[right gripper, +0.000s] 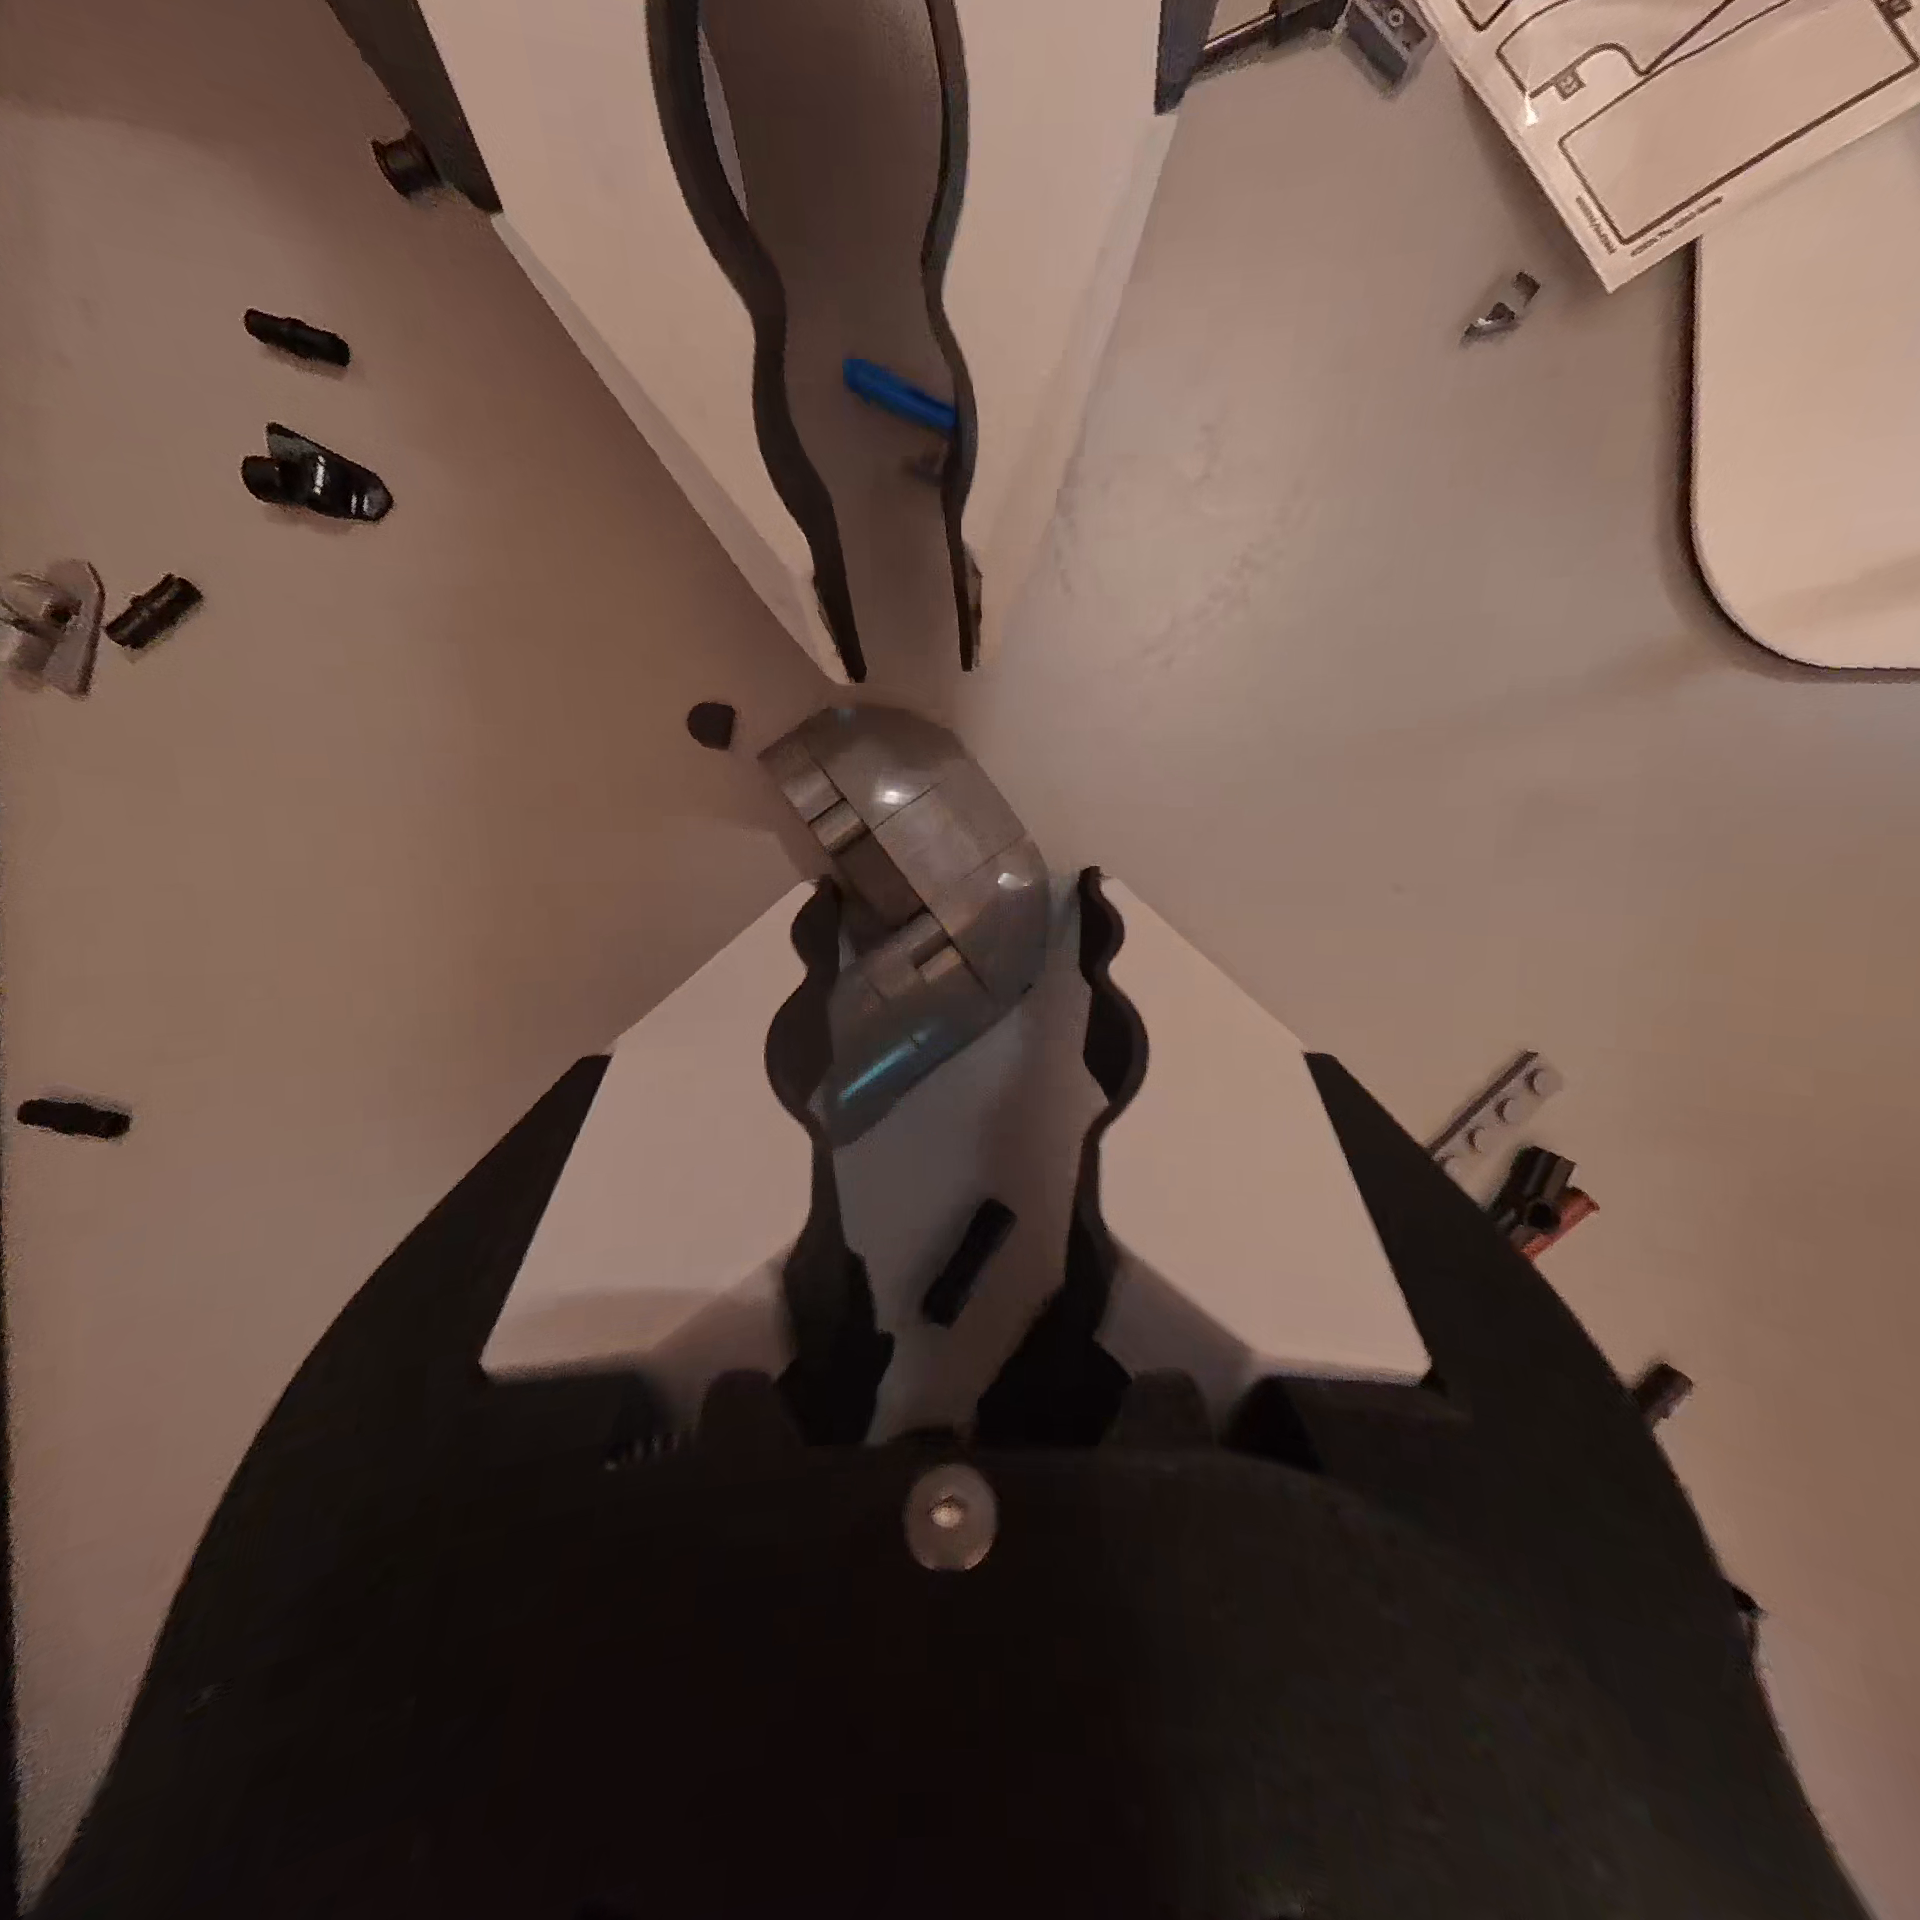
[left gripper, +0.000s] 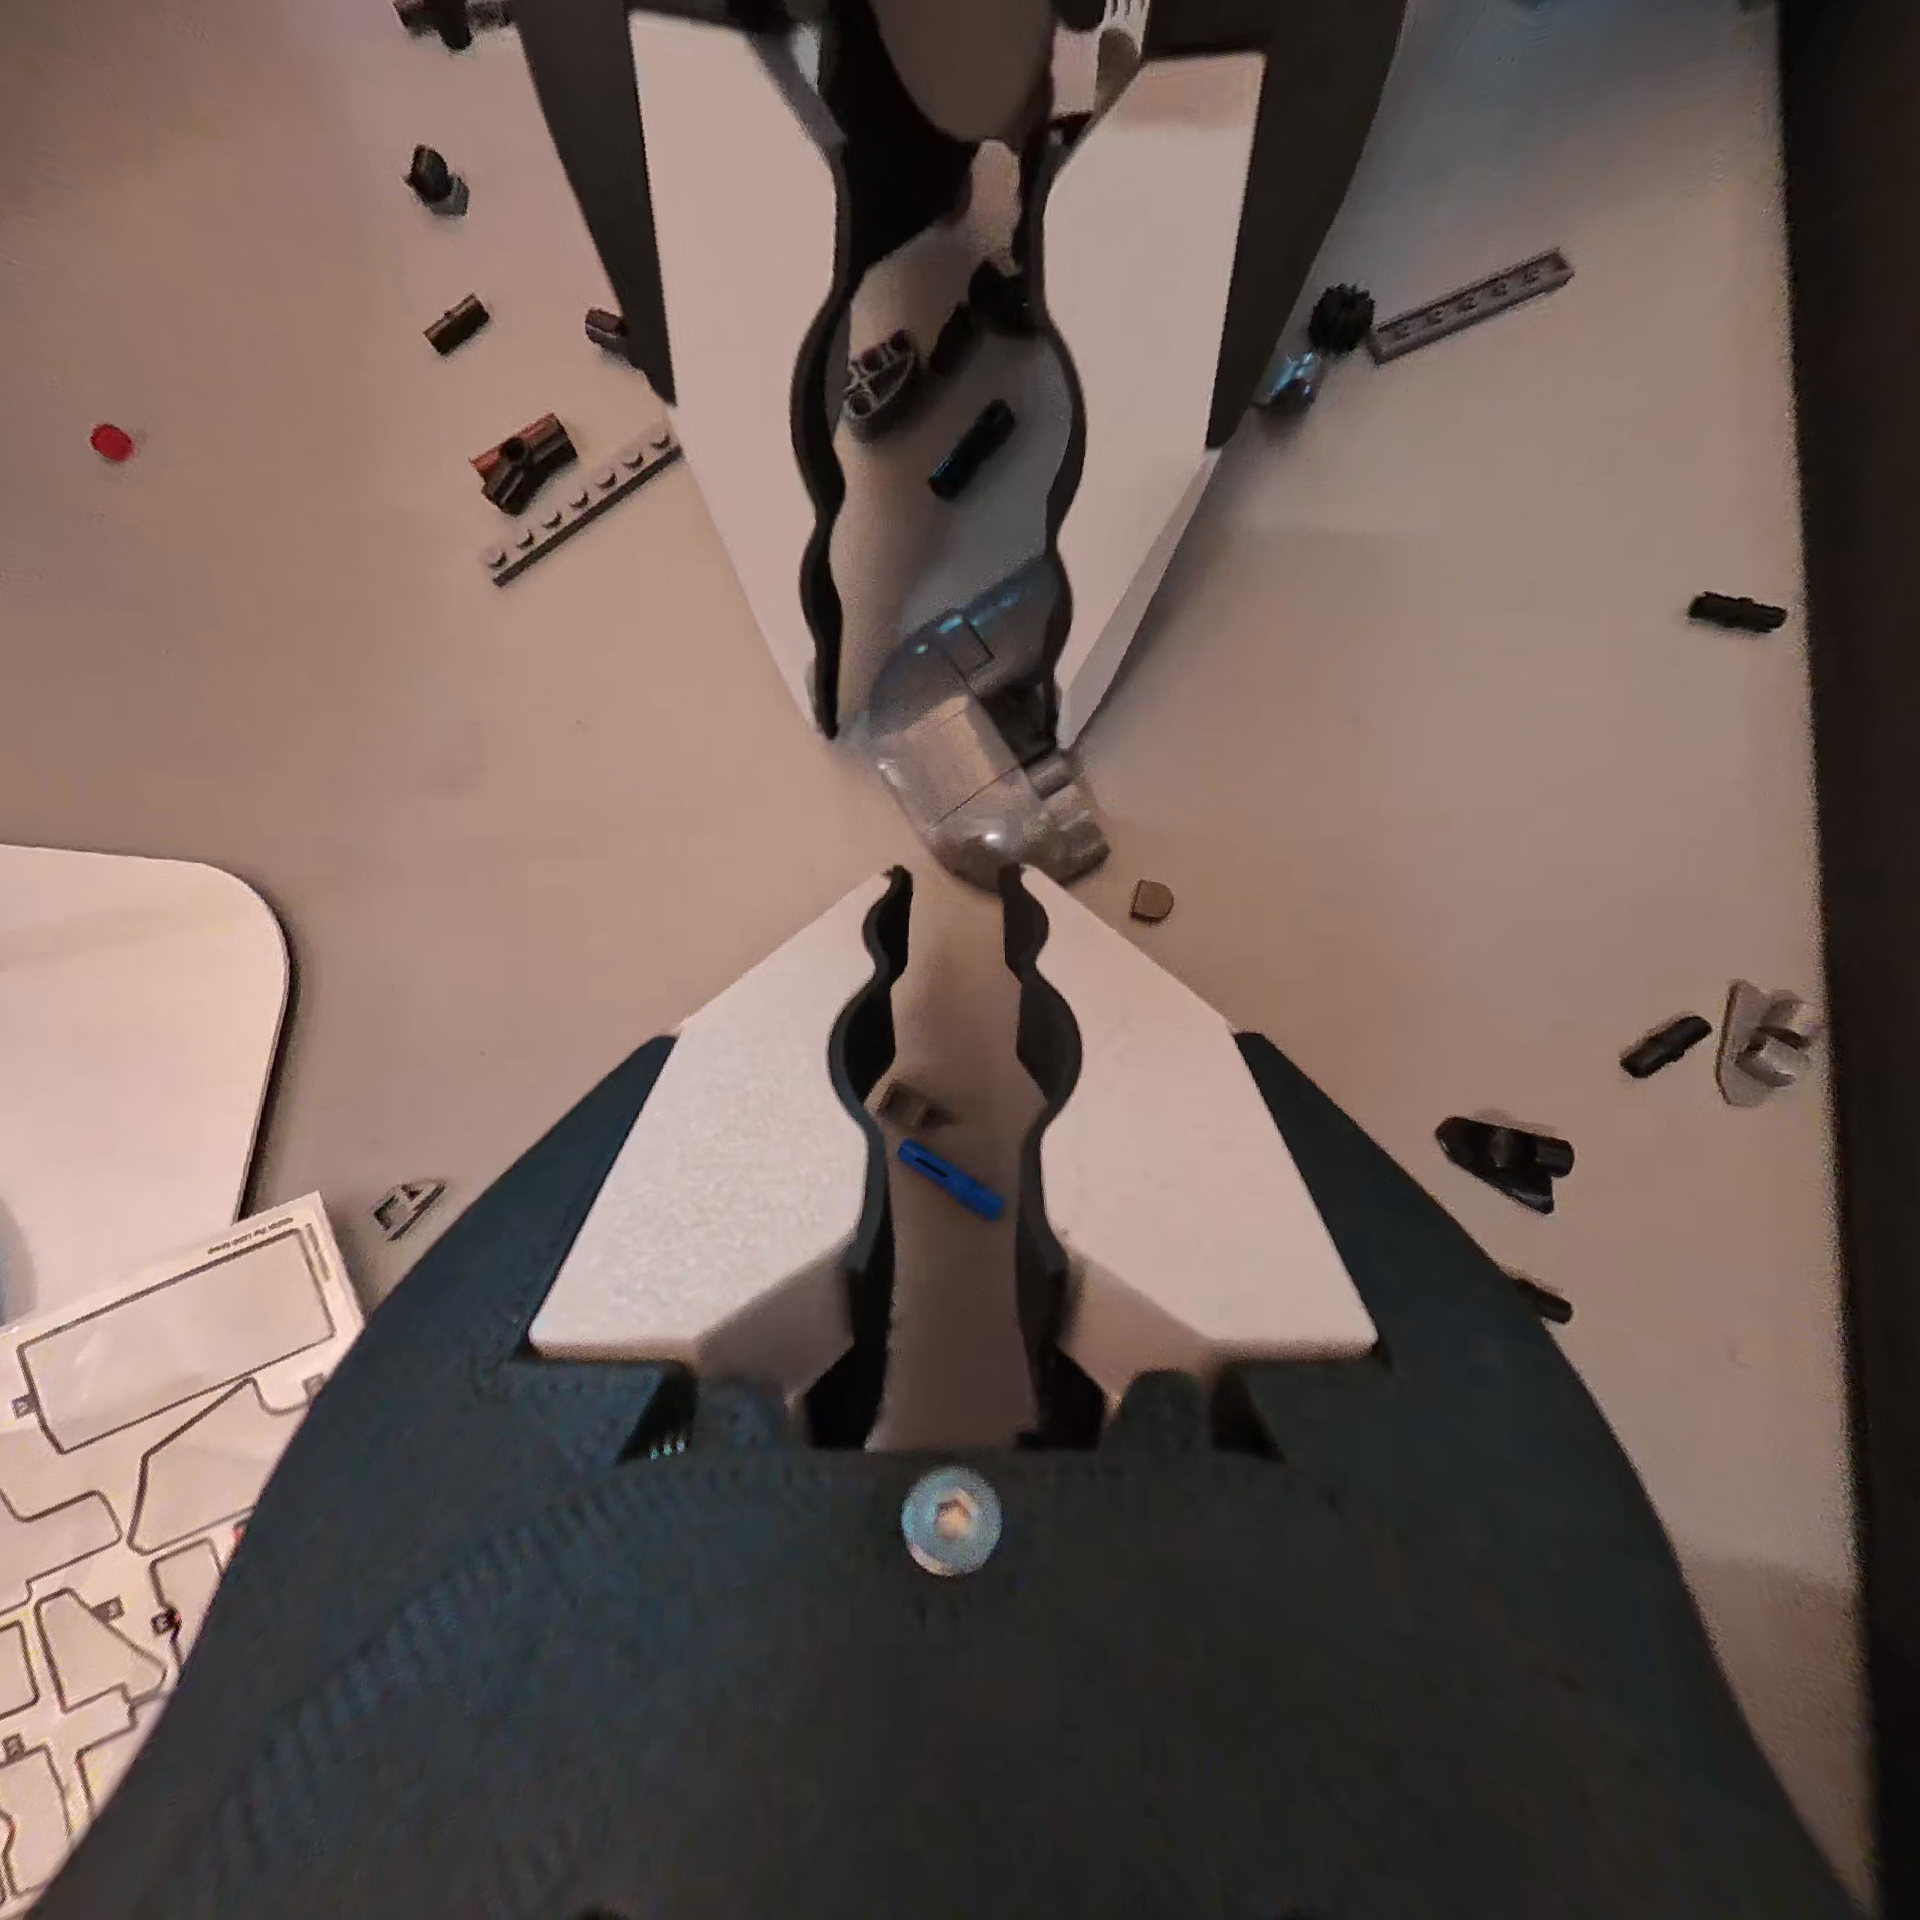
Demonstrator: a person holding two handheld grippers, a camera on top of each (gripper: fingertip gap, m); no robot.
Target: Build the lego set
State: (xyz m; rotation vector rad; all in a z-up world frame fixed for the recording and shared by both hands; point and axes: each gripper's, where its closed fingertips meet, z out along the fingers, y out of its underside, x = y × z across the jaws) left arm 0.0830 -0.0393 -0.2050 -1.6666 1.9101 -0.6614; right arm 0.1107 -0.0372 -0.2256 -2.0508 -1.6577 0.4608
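The right tool (right gripper: 951,883) pinches the curved grey lego assembly (right gripper: 904,842), its long axis diagonal toward the spread left tool (left gripper: 956,878).

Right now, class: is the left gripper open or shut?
Open. In its own view, the left gripper shows a clear gap between its fingertips, with nothing held; the grey Lego assembly sits just beyond them.

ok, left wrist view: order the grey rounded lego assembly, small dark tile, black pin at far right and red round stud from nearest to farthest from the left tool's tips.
1. Grey rounded lego assembly: right at the left tool tips, just ahead.
2. Small dark tile: slightly right.
3. Black pin: far right, by the table edge.
4. Red round stud: far left, ahead.
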